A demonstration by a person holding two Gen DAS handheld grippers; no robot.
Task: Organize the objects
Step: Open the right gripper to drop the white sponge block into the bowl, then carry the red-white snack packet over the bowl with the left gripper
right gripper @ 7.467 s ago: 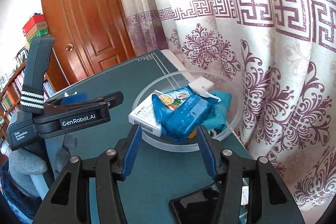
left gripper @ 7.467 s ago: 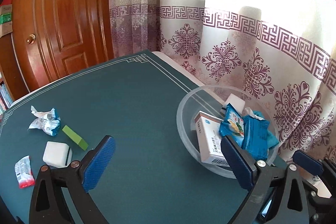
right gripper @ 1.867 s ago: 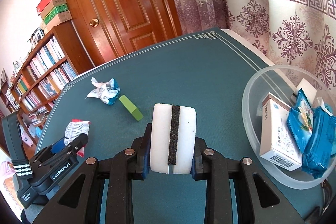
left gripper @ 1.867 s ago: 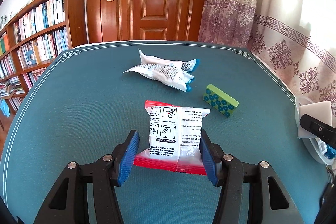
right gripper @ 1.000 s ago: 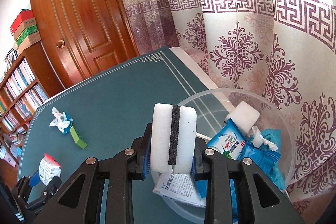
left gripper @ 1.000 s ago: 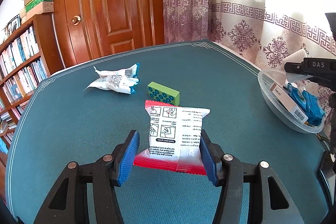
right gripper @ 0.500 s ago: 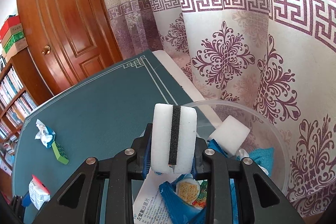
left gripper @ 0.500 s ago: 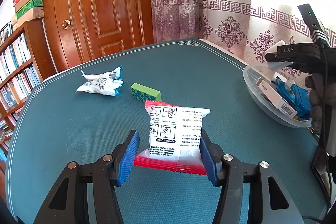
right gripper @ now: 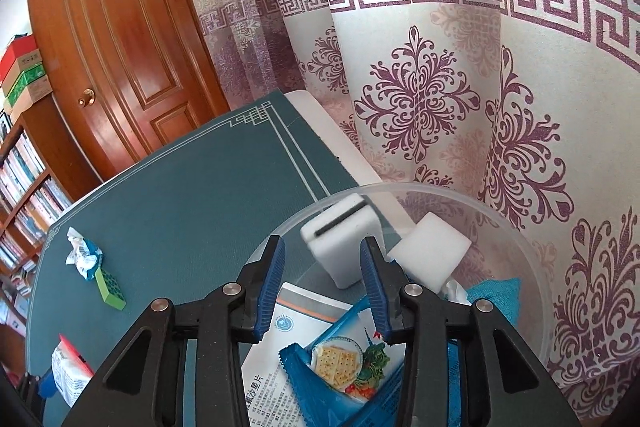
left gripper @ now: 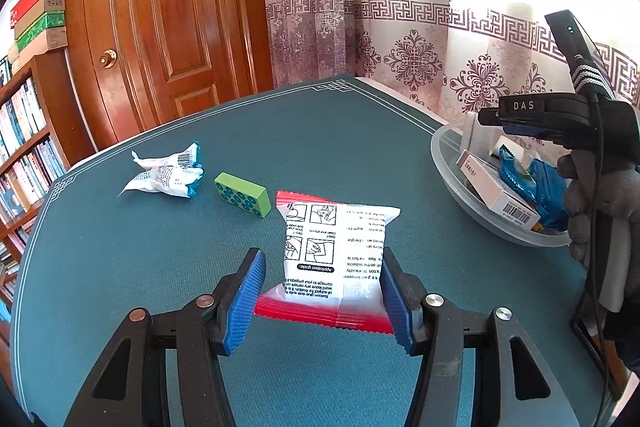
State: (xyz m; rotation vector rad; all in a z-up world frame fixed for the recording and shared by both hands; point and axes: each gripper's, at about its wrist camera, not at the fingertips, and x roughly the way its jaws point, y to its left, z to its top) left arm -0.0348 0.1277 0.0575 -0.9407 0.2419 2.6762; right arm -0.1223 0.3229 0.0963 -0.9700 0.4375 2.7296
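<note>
1. Foam, white with a dark stripe, makes the sponge block [right gripper: 340,251] light and squashy; it tips into the clear bowl [right gripper: 532,227] beyond the right gripper [right gripper: 322,287], whose jaws are opening, pads off it.
2. Crinkly and slippery, the red-edged sachet [left gripper: 340,255] sits clamped by its sides in the left gripper [left gripper: 320,299] above the bench [left gripper: 300,147]; the sealed edges look the safest hold.

White sponge [right gripper: 344,247] loose between opening right gripper [right gripper: 322,279], over bowl [right gripper: 560,267].
</note>
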